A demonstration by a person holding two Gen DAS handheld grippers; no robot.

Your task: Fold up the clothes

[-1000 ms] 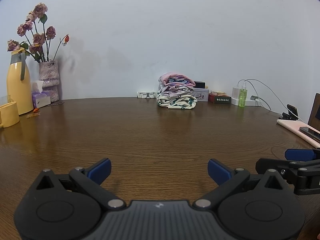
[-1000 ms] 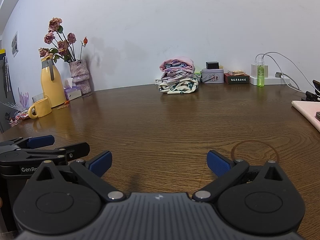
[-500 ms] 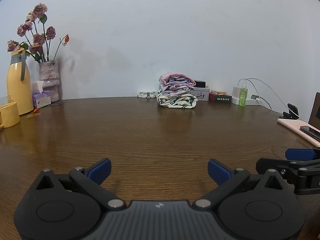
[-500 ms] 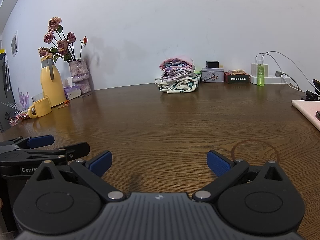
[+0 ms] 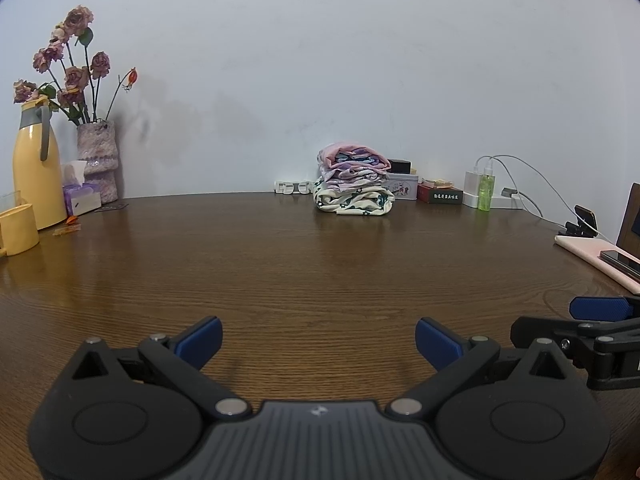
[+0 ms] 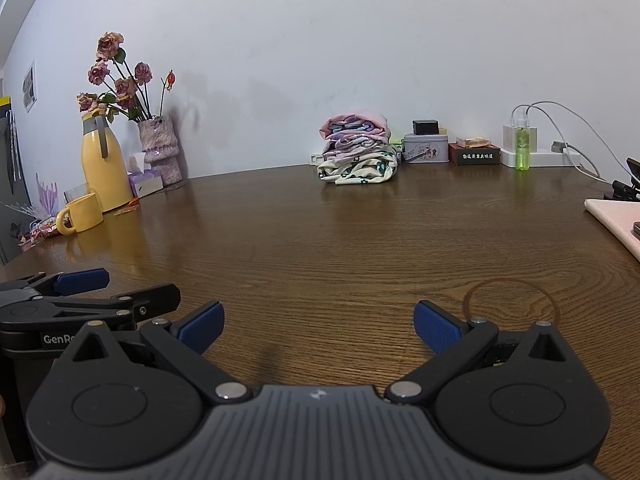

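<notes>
Nothing has shifted over the last second: my left gripper (image 5: 318,340) and right gripper (image 6: 318,326) rest low, jaws spread wide, holding nothing. The stack of folded clothes (image 5: 354,184) sits far off against the wall: soft, rounded, floral-printed cotton layers on the glossy, grained wooden table (image 5: 280,264).

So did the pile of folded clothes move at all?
No. The pile of folded clothes sits in the same spot, just left of the tin box by the wall, in both views.
</notes>
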